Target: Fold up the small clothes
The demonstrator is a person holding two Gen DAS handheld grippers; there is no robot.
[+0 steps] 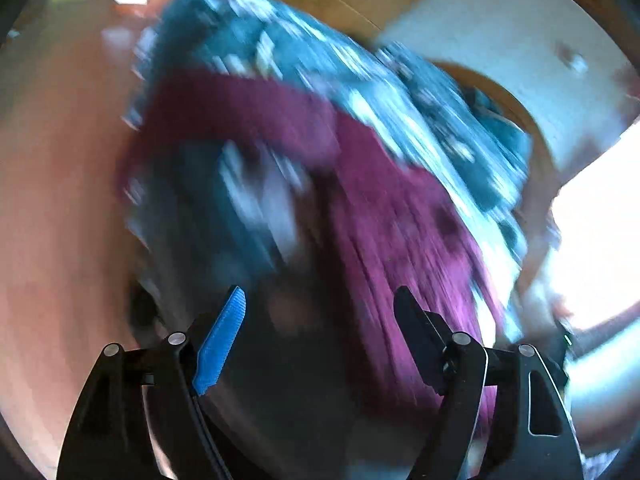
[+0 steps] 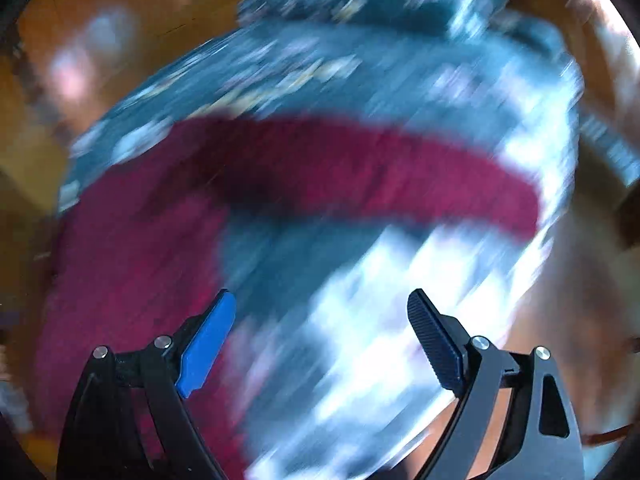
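A small garment of teal patterned cloth (image 1: 340, 80) with a maroon band (image 1: 384, 216) fills the left wrist view, heavily blurred by motion. My left gripper (image 1: 320, 296) is open, its jaws wide apart just above the cloth, holding nothing. The same garment (image 2: 360, 60) with its maroon band (image 2: 360, 160) fills the right wrist view, also blurred. My right gripper (image 2: 322, 300) is open over the cloth, empty. Whether either gripper touches the cloth cannot be told.
The garment lies on a brown wooden surface (image 1: 52, 160), which also shows in the right wrist view (image 2: 60, 40). A pale wall or panel (image 1: 500, 32) and a bright glare patch (image 1: 600, 220) are at the right.
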